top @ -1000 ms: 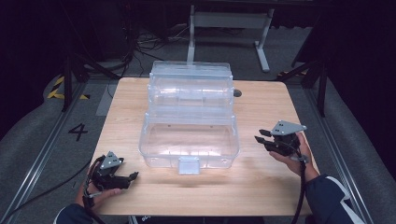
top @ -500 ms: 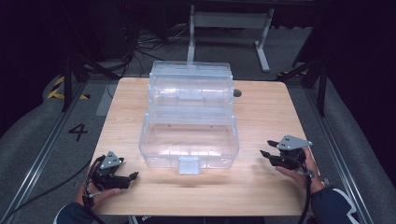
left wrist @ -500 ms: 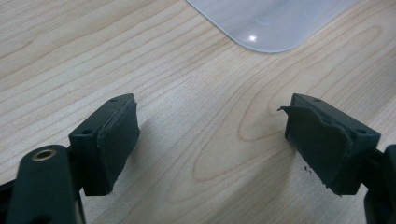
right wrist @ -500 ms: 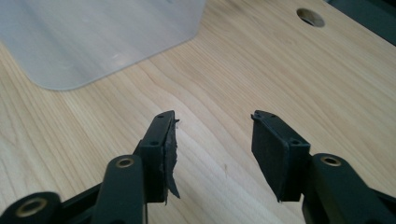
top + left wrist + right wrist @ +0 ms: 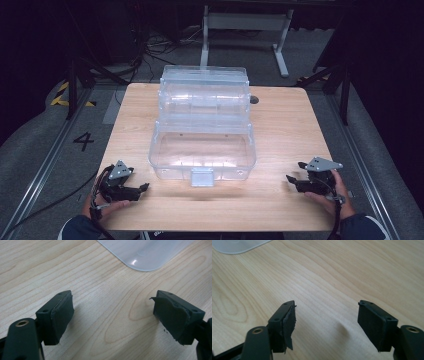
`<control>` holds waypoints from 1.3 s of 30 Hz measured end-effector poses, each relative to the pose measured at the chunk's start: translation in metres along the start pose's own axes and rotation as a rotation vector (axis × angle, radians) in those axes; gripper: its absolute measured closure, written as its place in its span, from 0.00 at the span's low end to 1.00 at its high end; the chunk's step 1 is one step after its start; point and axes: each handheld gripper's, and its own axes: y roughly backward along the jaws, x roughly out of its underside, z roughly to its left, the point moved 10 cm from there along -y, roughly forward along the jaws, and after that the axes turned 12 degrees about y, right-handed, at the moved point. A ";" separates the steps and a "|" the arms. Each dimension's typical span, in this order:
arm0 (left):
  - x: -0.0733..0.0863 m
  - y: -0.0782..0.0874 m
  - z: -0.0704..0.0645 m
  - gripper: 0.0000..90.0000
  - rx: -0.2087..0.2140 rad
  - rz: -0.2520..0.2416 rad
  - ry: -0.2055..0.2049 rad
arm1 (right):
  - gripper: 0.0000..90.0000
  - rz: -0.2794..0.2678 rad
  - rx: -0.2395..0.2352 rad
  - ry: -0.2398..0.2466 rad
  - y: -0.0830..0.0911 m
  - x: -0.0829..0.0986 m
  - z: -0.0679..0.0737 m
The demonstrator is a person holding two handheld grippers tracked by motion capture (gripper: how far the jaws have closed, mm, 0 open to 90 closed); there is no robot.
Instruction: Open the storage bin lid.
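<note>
High view: clear box mid-table, lid open.
Left gripper: jaws wide, empty, near box corner.
Right gripper: jaws wide, empty, apart from box.

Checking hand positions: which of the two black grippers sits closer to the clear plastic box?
The left gripper, by the clear plastic box's near-left corner; the right gripper rests farther off across bare wooden table.

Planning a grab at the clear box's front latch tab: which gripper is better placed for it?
Left, narrowly. The left gripper sits open nearer the latch tab of the clear plastic box; the right gripper, also open, rests farther out near the table's right edge.
</note>
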 end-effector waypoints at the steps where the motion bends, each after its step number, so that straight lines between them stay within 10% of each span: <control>1: 0.000 0.000 0.000 0.19 0.000 0.000 0.000 | 0.33 -0.003 -0.007 -0.016 0.001 0.003 0.001; 17: -0.002 -0.003 -0.001 0.17 0.024 0.011 -0.003 | 0.22 -0.011 -0.030 -0.150 0.006 0.026 0.002; 39: -0.003 -0.003 0.000 0.17 0.004 0.008 -0.009 | 0.21 -0.011 -0.027 -0.152 0.006 0.026 0.003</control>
